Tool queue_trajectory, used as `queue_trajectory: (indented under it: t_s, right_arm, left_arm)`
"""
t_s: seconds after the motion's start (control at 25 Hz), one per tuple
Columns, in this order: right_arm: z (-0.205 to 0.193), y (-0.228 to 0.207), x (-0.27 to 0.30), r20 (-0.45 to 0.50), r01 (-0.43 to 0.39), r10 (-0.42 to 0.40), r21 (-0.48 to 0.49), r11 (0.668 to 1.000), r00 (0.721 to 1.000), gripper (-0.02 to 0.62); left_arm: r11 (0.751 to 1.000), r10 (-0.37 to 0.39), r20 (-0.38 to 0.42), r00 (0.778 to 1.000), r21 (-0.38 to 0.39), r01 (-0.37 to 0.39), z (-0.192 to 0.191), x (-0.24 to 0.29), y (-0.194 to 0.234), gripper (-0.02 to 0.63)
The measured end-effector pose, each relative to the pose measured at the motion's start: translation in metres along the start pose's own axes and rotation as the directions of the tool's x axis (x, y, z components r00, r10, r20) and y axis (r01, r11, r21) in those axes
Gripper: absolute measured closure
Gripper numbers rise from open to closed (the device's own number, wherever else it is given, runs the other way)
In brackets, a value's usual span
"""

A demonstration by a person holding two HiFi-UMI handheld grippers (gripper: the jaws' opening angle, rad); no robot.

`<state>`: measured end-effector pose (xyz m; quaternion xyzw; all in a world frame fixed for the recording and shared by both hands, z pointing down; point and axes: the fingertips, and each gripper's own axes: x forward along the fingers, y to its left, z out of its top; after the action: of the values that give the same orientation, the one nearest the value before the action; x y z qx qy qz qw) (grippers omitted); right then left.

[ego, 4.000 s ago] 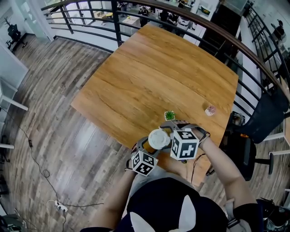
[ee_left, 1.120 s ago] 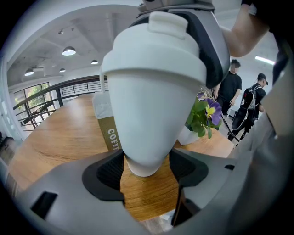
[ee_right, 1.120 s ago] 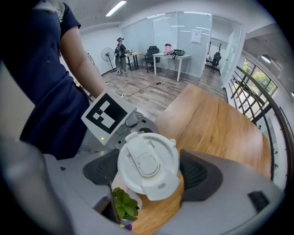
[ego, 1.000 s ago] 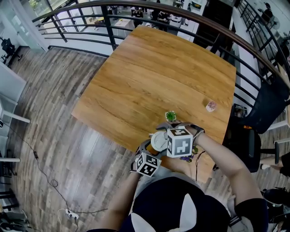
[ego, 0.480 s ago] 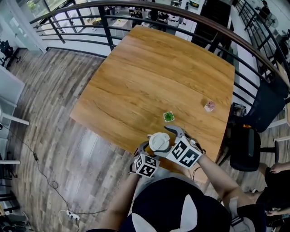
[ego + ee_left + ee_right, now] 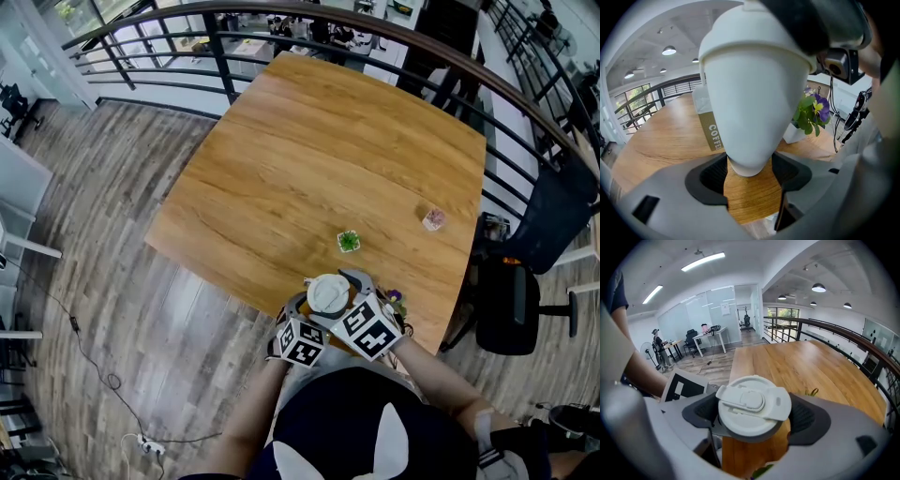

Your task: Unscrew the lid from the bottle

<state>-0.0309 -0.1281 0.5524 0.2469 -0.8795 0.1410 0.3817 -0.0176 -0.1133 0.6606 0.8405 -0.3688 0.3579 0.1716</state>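
A white bottle (image 6: 750,89) tapers down to a narrow base, and my left gripper (image 6: 749,169) is shut on that base. It is held upright above the near edge of the wooden table (image 6: 309,159). Its white flip-top lid (image 6: 753,410) sits on top, with my right gripper (image 6: 753,420) shut round the lid's rim. In the head view the lid (image 6: 328,294) shows between the two marker cubes, the left one (image 6: 302,342) and the right one (image 6: 367,328). The lid hides the bottle's body there.
A small green potted plant (image 6: 349,242) and a pink object (image 6: 433,220) stand on the table. A purple-flowered pot (image 6: 812,111) and a "COFFE" packet (image 6: 709,123) are close behind the bottle. A black railing (image 6: 225,56) rings the table; an office chair (image 6: 511,300) is at right.
My right gripper has turned round the lid, its cube swinging from over the bottle towards my body. The left gripper and bottle have stayed put. The purple flowers now show in the head view.
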Motion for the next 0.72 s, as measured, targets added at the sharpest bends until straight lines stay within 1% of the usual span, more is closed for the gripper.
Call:
queue_trajectory:
  t_s: [0.24,0.44,0.72]
  right_arm:
    - [0.0000,0.0003,0.0014,0.006,0.003,-0.002,-0.013,1.000,1.000,0.143]
    - [0.0016,0.0008,0.0020,-0.014,-0.010,0.009,-0.020,1.000,1.000,0.147]
    - [0.0005,0.0006,0.0005,-0.029,-0.015,0.013,-0.059,0.998,0.999,0.147]
  left_arm:
    - [1.000,0.004,0.000,1.000,-0.001,-0.004,0.0001,0.0000,0.0007,0.299]
    - [1.000,0.002,-0.001,1.000,0.001,-0.002,-0.0007,-0.0001,0.0026,0.301]
    - [1.000,0.004,-0.006,1.000,0.005,-0.004,-0.0016,0.0013,0.0005,0.301]
